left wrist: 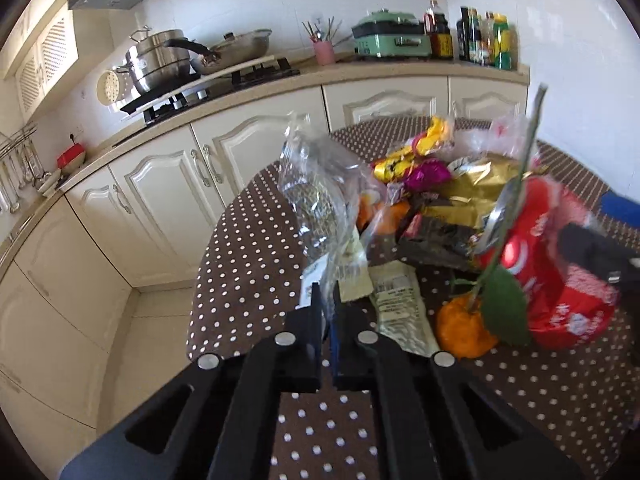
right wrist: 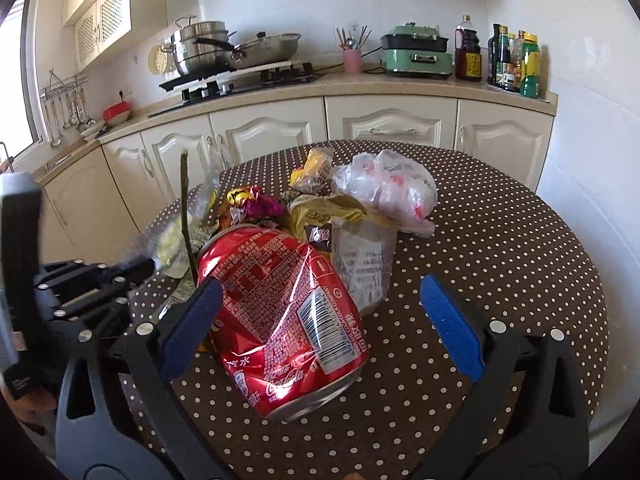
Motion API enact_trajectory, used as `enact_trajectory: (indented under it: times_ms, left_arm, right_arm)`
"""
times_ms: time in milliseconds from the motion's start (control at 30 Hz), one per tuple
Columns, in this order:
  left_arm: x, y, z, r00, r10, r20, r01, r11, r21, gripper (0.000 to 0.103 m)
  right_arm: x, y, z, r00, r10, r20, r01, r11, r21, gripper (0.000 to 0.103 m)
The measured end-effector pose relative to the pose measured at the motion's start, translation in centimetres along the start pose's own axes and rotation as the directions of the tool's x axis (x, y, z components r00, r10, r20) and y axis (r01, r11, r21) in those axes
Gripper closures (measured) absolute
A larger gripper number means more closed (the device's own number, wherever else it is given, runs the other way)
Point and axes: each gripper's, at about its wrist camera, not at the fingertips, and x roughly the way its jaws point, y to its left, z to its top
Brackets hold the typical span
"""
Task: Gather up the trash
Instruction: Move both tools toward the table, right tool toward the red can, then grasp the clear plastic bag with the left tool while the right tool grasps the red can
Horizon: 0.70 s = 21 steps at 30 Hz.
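mostly crumpled, dented red can [right wrist: 280,312]

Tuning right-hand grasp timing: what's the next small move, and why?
Probably close the right gripper on the crushed red can: its jaws stand open with the can lying between them on the table, left pad beside it, right pad still apart.

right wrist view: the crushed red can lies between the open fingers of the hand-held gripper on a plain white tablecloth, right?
Not quite: the tablecloth is brown with white polka dots, not plain white. The right wrist view shows it. The crushed red can does lie between the open fingers of the right hand-held gripper.
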Motion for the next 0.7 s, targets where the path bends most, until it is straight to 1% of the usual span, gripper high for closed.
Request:
enact_trajectory:
  times_ms: [67, 133, 233, 267, 300, 333, 367, 400, 433, 467, 600, 700]
  left_arm:
    - [-1.8, 0.2, -0.4, 0.999, -0.033, 0.037, 0.035, 0.999, -0.038, 0.101]
    - [-3.2, 0.3, -0.9, 0.996, -0.060, 0.061, 0.064, 0.996, -0.067, 0.101]
    - [-5.5, 0.4, -1.8, 0.988, -0.125, 0.092, 0.134, 0.985, -0.108, 0.101]
    - [-5.9, 0.3, -2.1, 0.986, -0.137, 0.099, 0.148, 0.982, -0.113, 0.101]
    - [-6.4, 0.3, -2.4, 0.983, -0.152, 0.105, 0.164, 0.979, -0.120, 0.101]
    - [-6.8, 0.2, -2.7, 0.981, -0.162, 0.107, 0.175, 0.977, -0.125, 0.101]
    - [-7.2, 0.1, -3.1, 0.979, -0.173, 0.107, 0.186, 0.973, -0.134, 0.101]
    - [-7.5, 0.1, -3.4, 0.977, -0.180, 0.111, 0.195, 0.970, -0.144, 0.101]
    - [-7.9, 0.0, -3.7, 0.975, -0.189, 0.114, 0.205, 0.967, -0.151, 0.101]
    - [-8.3, -0.1, -4.1, 0.972, -0.203, 0.120, 0.220, 0.963, -0.157, 0.101]
    - [-9.5, -0.5, -5.1, 0.967, -0.215, 0.135, 0.237, 0.957, -0.169, 0.101]
    - [-10.1, -0.6, -5.6, 0.966, -0.221, 0.134, 0.243, 0.953, -0.180, 0.101]
  right_arm:
    - [0.3, -0.3, -0.1, 1.000, 0.007, -0.017, -0.007, 1.000, 0.002, 0.006]
    - [0.6, -0.8, -0.1, 0.999, 0.034, -0.040, -0.033, 0.999, 0.018, 0.006]
    - [0.7, -1.1, -0.1, 0.997, 0.051, -0.055, -0.050, 0.999, 0.018, 0.006]
    - [0.7, -1.2, -0.2, 0.997, 0.056, -0.060, -0.055, 0.998, 0.019, 0.008]
    - [0.7, -1.2, -0.2, 0.995, 0.074, -0.070, -0.073, 0.997, 0.018, 0.013]
    - [0.7, -1.2, -0.3, 0.993, 0.086, -0.080, -0.085, 0.996, 0.020, 0.019]
    - [0.8, -1.1, -0.3, 0.992, 0.091, -0.090, -0.090, 0.996, 0.020, 0.029]
    - [0.7, -1.0, -0.4, 0.990, 0.100, -0.097, -0.099, 0.995, 0.014, 0.041]
    - [0.6, -0.8, -0.5, 0.988, 0.111, -0.103, -0.111, 0.994, 0.009, 0.047]
    - [0.6, -0.7, -0.6, 0.987, 0.117, -0.107, -0.116, 0.993, 0.008, 0.058]
    - [0.1, -0.4, -0.9, 0.989, 0.110, -0.102, -0.112, 0.994, -0.009, 0.061]
    - [-0.8, 0.1, -1.2, 0.992, 0.103, -0.078, -0.106, 0.994, -0.038, 0.064]
